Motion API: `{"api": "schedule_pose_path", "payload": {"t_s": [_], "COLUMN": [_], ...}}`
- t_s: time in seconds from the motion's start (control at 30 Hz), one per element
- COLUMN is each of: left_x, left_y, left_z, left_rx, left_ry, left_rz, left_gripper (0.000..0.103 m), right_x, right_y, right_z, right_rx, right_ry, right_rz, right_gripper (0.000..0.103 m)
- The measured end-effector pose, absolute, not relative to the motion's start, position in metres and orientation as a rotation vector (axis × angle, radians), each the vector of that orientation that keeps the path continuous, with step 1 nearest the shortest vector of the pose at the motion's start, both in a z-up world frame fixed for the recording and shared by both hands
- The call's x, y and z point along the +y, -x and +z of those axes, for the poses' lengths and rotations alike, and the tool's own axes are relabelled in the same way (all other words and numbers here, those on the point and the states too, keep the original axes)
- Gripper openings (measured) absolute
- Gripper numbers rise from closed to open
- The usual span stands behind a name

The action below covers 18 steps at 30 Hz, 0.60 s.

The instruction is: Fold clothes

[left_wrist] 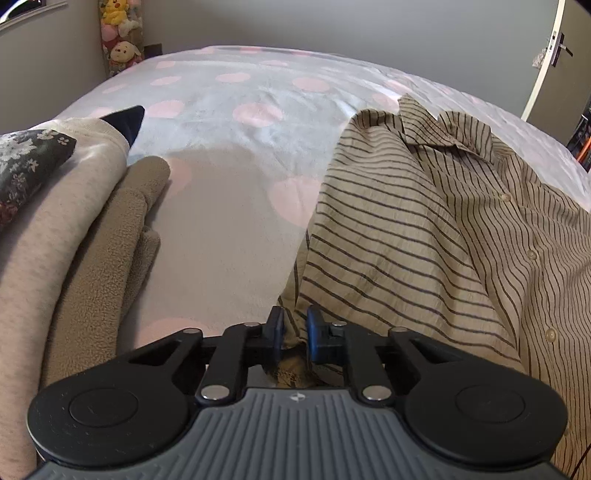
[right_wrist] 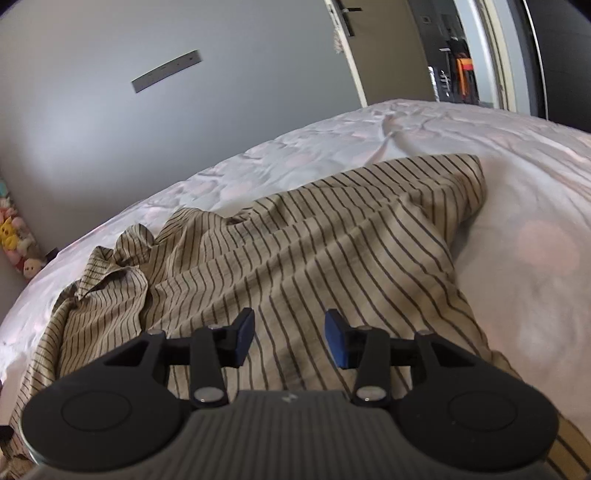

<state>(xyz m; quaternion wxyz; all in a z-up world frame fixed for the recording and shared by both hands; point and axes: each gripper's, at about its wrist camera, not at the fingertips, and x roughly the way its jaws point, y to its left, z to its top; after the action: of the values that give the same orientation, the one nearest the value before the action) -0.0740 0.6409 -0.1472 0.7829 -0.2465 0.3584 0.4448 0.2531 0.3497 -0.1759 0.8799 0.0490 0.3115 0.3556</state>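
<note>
A beige shirt with thin dark stripes (left_wrist: 424,229) lies spread and rumpled on the bed, collar toward the far side, buttons down its right part. My left gripper (left_wrist: 295,332) is shut on the shirt's near left edge, with a bunch of the striped cloth pinched between the blue pads. In the right wrist view the same striped shirt (right_wrist: 314,258) fills the middle, one sleeve reaching to the upper right. My right gripper (right_wrist: 290,338) hovers over it, open, with nothing between its fingers.
The bed cover (left_wrist: 229,122) is pale with pink dots. A stack of folded clothes (left_wrist: 66,229) lies at the left: a cream sweatshirt, a tan fleece, a dark floral piece. Plush toys (left_wrist: 120,33) stand by the far wall. A door (right_wrist: 369,48) is at the right.
</note>
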Motion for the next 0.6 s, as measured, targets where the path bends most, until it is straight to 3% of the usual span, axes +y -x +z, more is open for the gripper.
{"api": "schedule_pose_path", "payload": {"t_s": [0.3,0.6], "left_x": [0.664,0.755], "left_y": [0.071,0.049], "left_z": [-0.090,-0.003], "left_rx": [0.646,0.768], "left_ry": [0.491,0.218], "left_rz": [1.024,1.149], "left_gripper": [0.002,0.002], "right_x": [0.355,0.364], "right_y": [-0.266,-0.274], "right_z": [-0.187,-0.197], "right_rx": [0.656,0.722], "right_ry": [-0.066,-0.019], "right_rz": [0.748,0.742], "right_gripper": [0.050,0.059]}}
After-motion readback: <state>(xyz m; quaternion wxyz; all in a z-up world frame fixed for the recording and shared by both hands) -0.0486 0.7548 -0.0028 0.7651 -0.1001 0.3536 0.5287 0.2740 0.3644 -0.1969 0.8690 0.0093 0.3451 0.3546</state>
